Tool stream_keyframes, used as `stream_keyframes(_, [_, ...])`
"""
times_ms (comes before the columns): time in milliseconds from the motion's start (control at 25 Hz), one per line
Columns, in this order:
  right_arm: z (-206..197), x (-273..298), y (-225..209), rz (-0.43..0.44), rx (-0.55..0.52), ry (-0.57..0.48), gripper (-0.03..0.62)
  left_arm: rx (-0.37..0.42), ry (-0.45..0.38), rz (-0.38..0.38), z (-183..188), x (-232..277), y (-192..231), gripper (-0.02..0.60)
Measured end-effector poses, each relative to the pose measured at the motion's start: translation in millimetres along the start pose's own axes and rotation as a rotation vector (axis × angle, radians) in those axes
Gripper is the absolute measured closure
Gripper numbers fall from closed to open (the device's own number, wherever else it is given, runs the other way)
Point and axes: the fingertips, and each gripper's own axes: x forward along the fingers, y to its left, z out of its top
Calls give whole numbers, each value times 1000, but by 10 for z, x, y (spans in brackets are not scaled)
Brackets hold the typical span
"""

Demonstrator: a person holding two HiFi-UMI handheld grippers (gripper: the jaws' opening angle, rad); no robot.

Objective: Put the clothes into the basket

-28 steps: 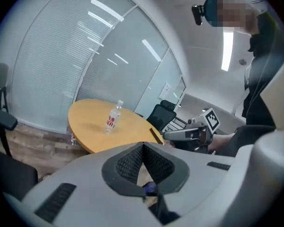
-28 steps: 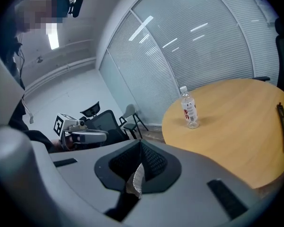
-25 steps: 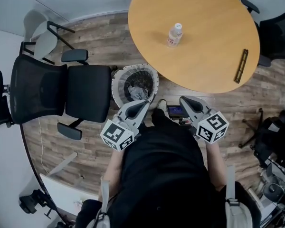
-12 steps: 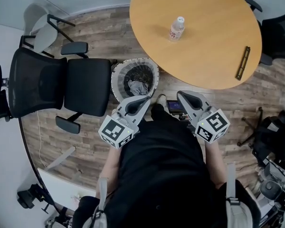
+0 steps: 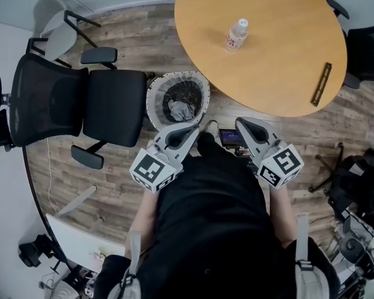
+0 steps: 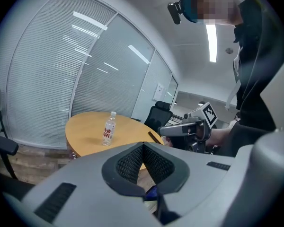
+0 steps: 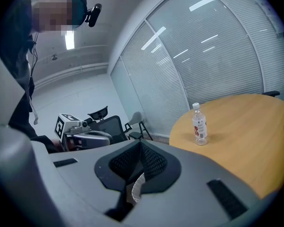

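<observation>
The round woven basket [image 5: 154, 104] stands on the wood floor between the black chair and the table, and grey clothes [image 5: 182, 111] lie crumpled inside it. My left gripper [image 5: 195, 129] is shut and empty, its tip just below the basket's near rim. My right gripper [image 5: 239, 123] is also shut and empty, held to the right of the basket above the floor. In the left gripper view the jaws [image 6: 143, 146] meet with nothing between them. The right gripper view shows its own jaws [image 7: 141, 144] closed the same way, with a sliver of the basket [image 7: 136, 188] behind them.
A black office chair [image 5: 81, 114] stands left of the basket. The round wooden table [image 5: 268, 61] carries a water bottle [image 5: 237, 35] and a dark bar [image 5: 320, 84]. A small dark device [image 5: 229, 137] lies on the floor by my foot. More chairs ring the room.
The head view has drifted slightly, so basket and table sit a little further right. Both grippers stay shut in front of my body; the right one has risen a touch.
</observation>
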Motion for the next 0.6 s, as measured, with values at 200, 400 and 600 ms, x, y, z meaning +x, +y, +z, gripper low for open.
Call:
stream_keyframes(200, [-18, -14, -17, -5, 0, 5, 577, -2, 10, 0, -38, 14, -17, 569])
stream_keyframes(400, [-45, -5, -13, -12, 3, 5, 577, -14, 25, 6, -72, 11, 9, 569])
stream_keyframes(600, [-61, 25, -32, -18, 0, 10, 577, -20, 40, 8, -149, 23, 68, 569])
